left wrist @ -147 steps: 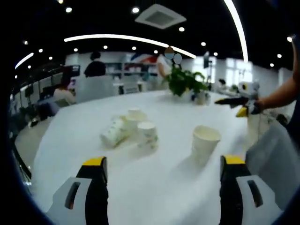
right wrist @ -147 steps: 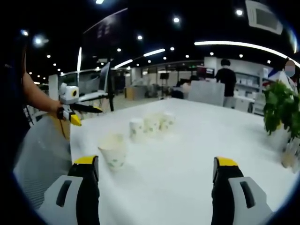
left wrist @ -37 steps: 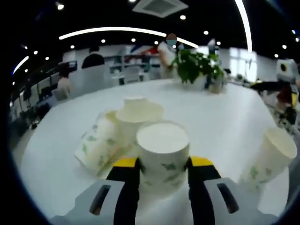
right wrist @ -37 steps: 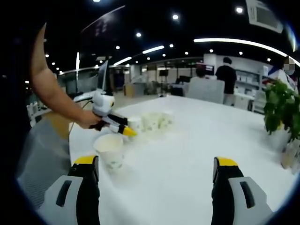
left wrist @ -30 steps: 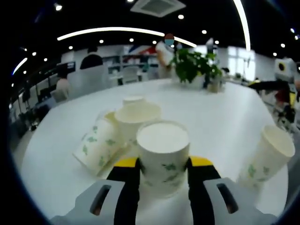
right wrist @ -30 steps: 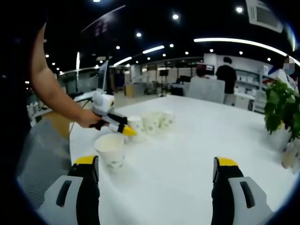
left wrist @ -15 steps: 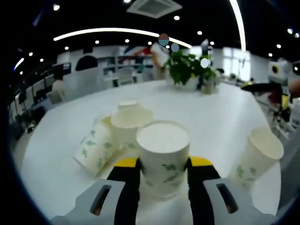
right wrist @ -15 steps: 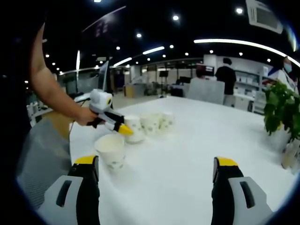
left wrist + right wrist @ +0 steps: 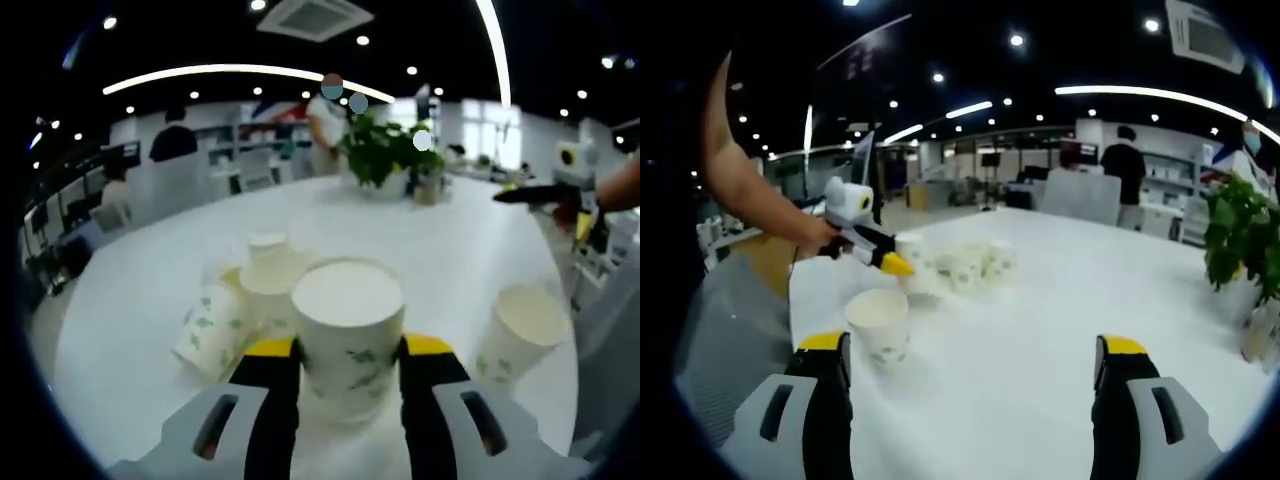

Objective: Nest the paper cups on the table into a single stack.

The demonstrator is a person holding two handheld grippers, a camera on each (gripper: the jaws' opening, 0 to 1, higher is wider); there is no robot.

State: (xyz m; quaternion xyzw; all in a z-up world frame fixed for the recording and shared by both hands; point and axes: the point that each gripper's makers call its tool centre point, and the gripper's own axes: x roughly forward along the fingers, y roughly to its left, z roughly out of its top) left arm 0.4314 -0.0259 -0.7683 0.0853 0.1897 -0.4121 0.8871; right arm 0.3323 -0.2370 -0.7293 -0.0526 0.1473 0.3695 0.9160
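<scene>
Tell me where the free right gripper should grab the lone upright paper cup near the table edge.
Grip the white leaf-printed paper cup across its side wall just below the rim, coming in level from the right gripper: it stands upright, mouth open, apart from the others.

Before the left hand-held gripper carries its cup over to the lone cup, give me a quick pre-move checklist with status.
1. Grip: left hand-held gripper has both jaws against the sides of the held cup. ok.
2. Held cup orientation: closed base appears to face the camera, so it looks inverted. cannot tell for sure.
3. Target: lone cup stands upright, mouth open, apart from the other cups. ok.
4. Path between held cup and lone cup: bare table. ok.
5. Right hand-held gripper: jaws wide apart, holding nothing, free to steady the target. ok.
6. One cup in the cluster lies tipped on its side. not ok.
</scene>
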